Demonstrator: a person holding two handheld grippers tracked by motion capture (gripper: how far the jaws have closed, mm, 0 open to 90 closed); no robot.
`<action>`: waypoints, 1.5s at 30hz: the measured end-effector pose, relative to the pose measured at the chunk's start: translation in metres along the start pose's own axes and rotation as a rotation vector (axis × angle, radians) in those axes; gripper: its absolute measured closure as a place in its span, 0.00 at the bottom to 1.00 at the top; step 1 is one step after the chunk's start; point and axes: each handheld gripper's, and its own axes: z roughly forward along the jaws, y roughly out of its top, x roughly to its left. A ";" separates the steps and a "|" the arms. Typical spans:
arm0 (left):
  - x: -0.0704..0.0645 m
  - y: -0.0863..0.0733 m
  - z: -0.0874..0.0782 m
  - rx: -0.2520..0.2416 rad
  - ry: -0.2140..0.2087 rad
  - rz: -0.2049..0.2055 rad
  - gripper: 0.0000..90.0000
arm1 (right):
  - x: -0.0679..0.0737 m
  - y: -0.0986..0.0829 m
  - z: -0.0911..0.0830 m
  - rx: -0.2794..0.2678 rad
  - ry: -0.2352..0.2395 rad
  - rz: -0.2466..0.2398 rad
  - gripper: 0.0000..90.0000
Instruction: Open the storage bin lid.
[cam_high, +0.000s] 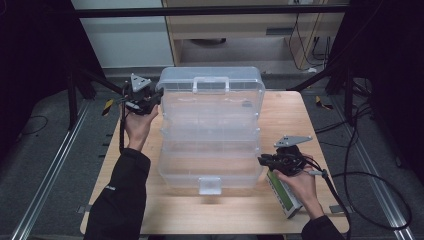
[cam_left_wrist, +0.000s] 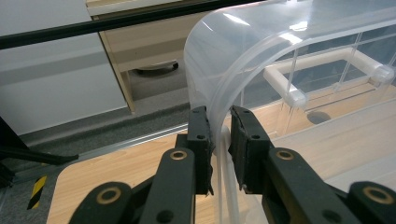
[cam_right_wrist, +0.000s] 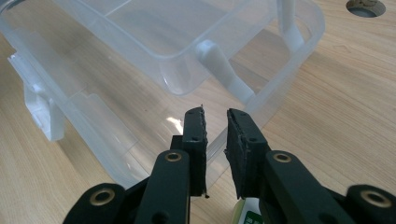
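- Black rubber-faced jaws of the left gripper (cam_left_wrist: 219, 135) are closed on the thin curved edge of the clear plastic lid (cam_left_wrist: 243, 51); in the left gripper view we see the translucent wall running down between the two pads, both pressed against it.
- In the high view we find this left gripper (cam_high: 150, 97) at the rear left corner of the storage box (cam_high: 210, 160), held by the person's left hand (cam_high: 137, 125).
- The lid stands raised at the back of the box, its white carrying handle (cam_high: 211, 82) facing up.
- The right gripper (cam_right_wrist: 215, 135) holds nothing; its jaws stand narrowly apart, with bare tabletop and the box's rim visible through the gap.
- We note the right gripper (cam_high: 270, 161) just beside the box's front right corner, apart from it.
- The box rests mid-table on the wooden table (cam_high: 295, 120), with a white latch (cam_high: 209, 185) at its front.
- A green-and-white packet (cam_high: 282, 192) lies on the table under the right hand (cam_high: 302, 182).
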 end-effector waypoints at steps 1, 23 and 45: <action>0.000 0.001 0.001 0.002 0.000 -0.001 0.86 | 0.000 0.000 0.000 0.000 0.000 -0.002 0.87; 0.007 0.008 0.037 0.025 0.023 -0.033 0.85 | 0.002 0.001 0.000 0.006 -0.011 -0.014 0.87; 0.015 0.012 0.071 0.094 0.038 -0.028 0.84 | 0.002 0.001 0.000 0.004 -0.008 -0.006 0.87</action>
